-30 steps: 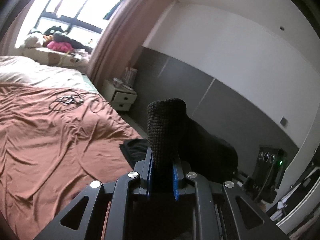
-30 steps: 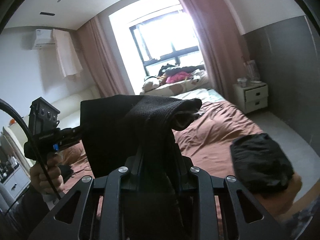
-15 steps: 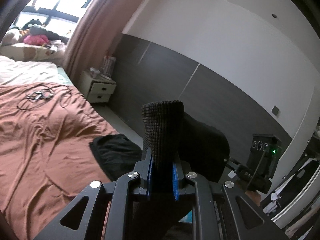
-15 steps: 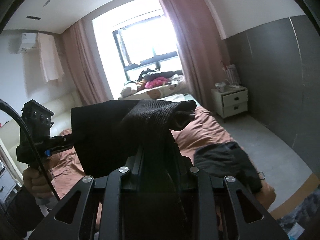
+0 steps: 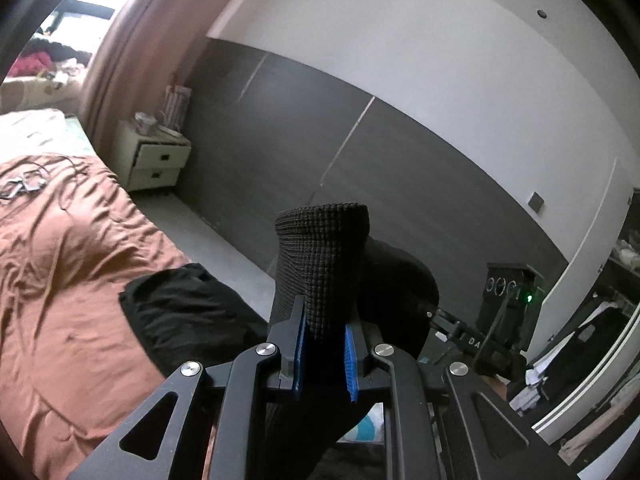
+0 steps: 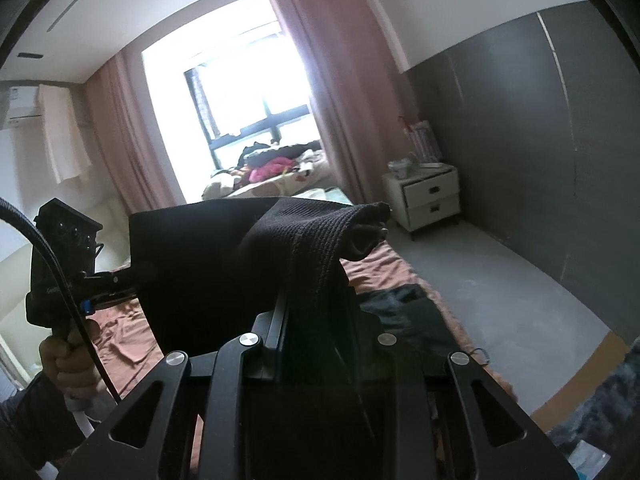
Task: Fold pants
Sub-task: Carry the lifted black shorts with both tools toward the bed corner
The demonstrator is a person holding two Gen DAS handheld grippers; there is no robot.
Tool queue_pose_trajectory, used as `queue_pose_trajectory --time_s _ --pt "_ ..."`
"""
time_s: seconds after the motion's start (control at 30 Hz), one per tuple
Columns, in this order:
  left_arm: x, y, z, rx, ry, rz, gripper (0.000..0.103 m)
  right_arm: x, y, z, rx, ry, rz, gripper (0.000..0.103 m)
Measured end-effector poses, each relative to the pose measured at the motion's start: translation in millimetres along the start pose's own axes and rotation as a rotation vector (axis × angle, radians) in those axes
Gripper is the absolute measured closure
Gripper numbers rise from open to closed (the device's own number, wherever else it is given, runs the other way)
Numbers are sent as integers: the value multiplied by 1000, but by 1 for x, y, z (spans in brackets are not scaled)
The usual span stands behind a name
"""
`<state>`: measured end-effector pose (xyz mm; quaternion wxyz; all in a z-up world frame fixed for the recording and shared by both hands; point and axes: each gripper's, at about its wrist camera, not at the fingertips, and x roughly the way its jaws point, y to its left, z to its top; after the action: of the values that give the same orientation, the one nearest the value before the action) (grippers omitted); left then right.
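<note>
Bedroom, rust bedspread [image 5: 60,264]; left gripper [image 5: 324,340], right gripper [image 6: 316,320] pinching black pants [image 6: 224,256]; "DA" lettering partly legible.

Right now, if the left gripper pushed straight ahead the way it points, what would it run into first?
Probably nothing close. The left gripper is shut on the black pants, and beyond them its line runs over bare grey floor toward the dark wall panel. The bed lies off to the left. Depth is unclear.
</note>
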<state>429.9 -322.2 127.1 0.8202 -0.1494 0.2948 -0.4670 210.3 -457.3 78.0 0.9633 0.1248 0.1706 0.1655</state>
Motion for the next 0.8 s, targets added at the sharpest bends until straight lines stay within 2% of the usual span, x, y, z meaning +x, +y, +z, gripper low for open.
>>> queue_pose_trajectory --time_s 0.2,0.43,0.8 --pt "36 20 -1 -13 28 -33 86 8 5 4 -5 8 -65 83" --pt "73 54 3 -48 55 -51 86 27 10 4 0 33 -99 83" --pt "111 125 9 -94 75 -42 86 89 24 7 7 106 -124 83"
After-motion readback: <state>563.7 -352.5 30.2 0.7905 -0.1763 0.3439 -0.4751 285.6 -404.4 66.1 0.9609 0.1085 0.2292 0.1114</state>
